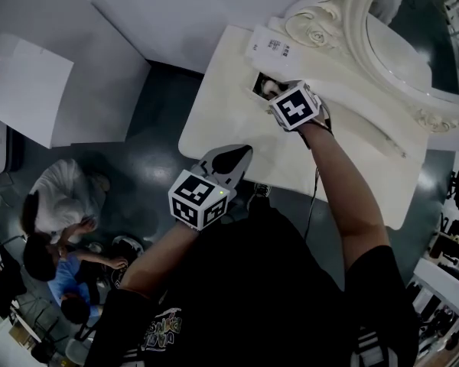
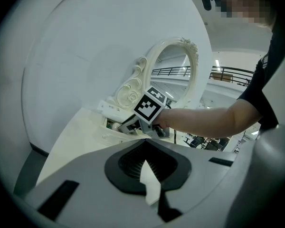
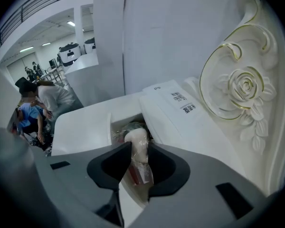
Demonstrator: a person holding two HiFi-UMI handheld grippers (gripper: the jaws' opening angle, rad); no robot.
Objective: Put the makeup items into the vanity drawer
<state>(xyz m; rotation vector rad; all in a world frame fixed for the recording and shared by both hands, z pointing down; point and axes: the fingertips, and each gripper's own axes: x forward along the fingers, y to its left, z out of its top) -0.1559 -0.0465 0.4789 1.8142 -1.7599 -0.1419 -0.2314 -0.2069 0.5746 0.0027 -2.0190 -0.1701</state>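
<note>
Head view: right gripper (image 1: 274, 92) half-hides drawer (image 1: 258, 82).

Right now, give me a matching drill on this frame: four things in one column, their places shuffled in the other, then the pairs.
1. left gripper
2. right gripper
3. wrapped makeup item
4. mirror frame

A. carved rose, at the back of the table
B. between parted jaws
C. above the open drawer
D. at the table's near edge

Pairs: 1-D, 2-C, 3-B, 4-A
</note>
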